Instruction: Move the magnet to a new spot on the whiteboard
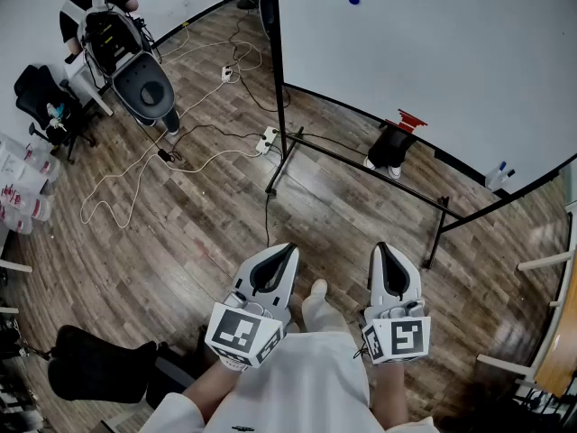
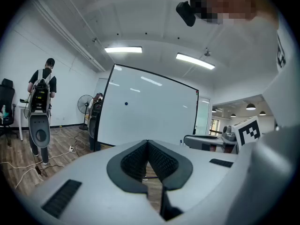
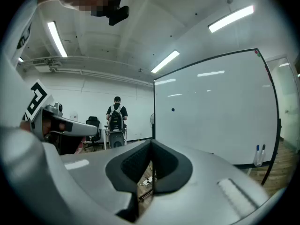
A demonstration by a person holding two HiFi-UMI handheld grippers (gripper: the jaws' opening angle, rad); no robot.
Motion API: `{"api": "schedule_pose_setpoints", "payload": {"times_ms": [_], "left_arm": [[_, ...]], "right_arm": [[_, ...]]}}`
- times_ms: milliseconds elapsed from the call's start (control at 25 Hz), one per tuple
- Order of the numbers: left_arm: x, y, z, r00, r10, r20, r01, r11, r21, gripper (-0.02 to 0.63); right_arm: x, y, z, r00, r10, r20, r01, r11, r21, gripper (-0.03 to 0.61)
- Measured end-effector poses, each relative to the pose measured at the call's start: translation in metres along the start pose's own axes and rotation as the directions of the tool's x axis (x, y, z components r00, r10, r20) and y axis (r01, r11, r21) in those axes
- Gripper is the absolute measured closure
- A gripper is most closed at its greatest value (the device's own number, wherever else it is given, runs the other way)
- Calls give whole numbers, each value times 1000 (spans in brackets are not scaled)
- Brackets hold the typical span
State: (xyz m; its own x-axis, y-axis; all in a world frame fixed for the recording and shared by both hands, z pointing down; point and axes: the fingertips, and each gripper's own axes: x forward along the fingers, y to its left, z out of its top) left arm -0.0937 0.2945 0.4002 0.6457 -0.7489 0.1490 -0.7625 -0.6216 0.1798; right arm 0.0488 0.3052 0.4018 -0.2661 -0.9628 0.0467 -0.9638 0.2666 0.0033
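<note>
A small blue magnet (image 1: 353, 0) sticks high on the whiteboard (image 1: 433, 70), well ahead of me across the floor. It also shows as a dark dot, the magnet (image 2: 126, 103) in the left gripper view and the magnet (image 3: 173, 109) in the right gripper view. My left gripper (image 1: 285, 251) and right gripper (image 1: 380, 248) are held close to my body, side by side, both shut and holding nothing. The left gripper (image 2: 148, 143) and right gripper (image 3: 151, 142) show their pads pressed together.
The whiteboard stands on a black frame (image 1: 361, 165). A red and black eraser (image 1: 397, 141) and markers (image 1: 499, 176) sit on its ledge. Cables and power strips (image 1: 267, 139) lie on the wood floor. At far left stand a person (image 1: 90, 7), a machine (image 1: 135, 66) and chairs (image 1: 50, 106).
</note>
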Motion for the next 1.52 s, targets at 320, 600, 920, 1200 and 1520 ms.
{"api": "schedule_pose_setpoints", "payload": {"times_ms": [320, 600, 920, 1200, 1520], "left_arm": [[-31, -5, 8, 999, 23, 42, -24, 999, 35, 607], [1, -31, 14, 999, 26, 45, -28, 999, 46, 607], [37, -48, 13, 997, 62, 39, -65, 995, 71, 607], [63, -44, 19, 995, 94, 41, -96, 993, 67, 607], [110, 1, 27, 994, 87, 63, -90, 995, 38, 607]], "right_arm": [[-23, 19, 9, 999, 15, 43, -15, 1000, 6, 580], [-32, -25, 14, 996, 22, 89, -27, 998, 60, 581], [-28, -69, 11, 990, 44, 134, -50, 998, 42, 580], [3, -78, 5, 987, 100, 126, -108, 992, 59, 580], [66, -91, 8, 987, 108, 119, -111, 993, 25, 580]]}}
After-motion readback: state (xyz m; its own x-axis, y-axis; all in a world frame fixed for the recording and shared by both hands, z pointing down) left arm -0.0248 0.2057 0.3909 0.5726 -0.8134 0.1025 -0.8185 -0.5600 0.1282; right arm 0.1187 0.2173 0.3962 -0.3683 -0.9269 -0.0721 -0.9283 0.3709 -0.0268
